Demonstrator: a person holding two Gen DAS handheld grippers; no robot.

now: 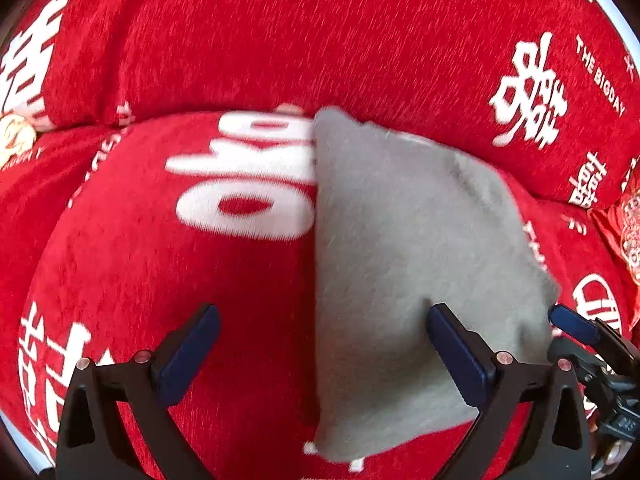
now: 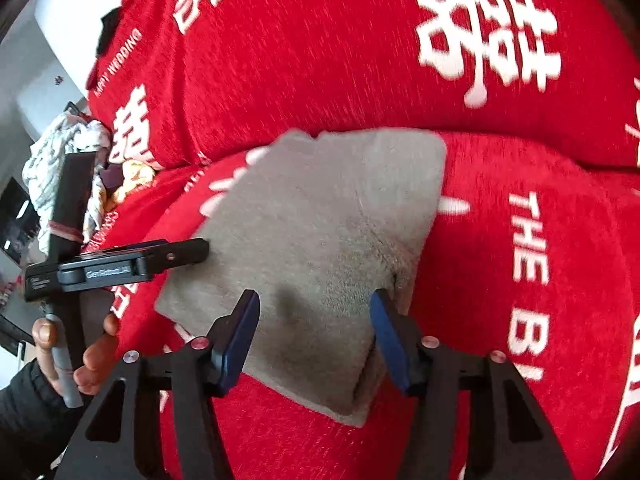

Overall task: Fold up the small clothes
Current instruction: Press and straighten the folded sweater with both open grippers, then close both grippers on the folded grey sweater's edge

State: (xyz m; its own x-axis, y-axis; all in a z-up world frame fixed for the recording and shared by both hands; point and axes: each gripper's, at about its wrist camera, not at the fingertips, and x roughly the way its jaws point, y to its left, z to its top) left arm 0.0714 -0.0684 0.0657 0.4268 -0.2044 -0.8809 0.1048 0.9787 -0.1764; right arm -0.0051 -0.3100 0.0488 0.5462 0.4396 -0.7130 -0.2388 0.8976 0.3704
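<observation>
A small grey garment (image 1: 404, 264), folded into a rough rectangle, lies on the red cushion seat; it also shows in the right wrist view (image 2: 320, 240). My left gripper (image 1: 324, 320) is open just above it, its right finger over the cloth and its left finger over bare red fabric. My right gripper (image 2: 316, 312) is open over the garment's near right part, with a doubled edge beside its right finger. Neither holds anything. The left gripper (image 2: 120, 268) shows from the side in the right wrist view; the right gripper's fingertip (image 1: 572, 324) shows in the left wrist view.
The red cover (image 1: 280, 40) with white characters spans seat and backrest. A crumpled white patterned cloth (image 2: 68, 148) and other items lie at the far left beyond the cushion. A hand (image 2: 92, 352) holds the left gripper's handle.
</observation>
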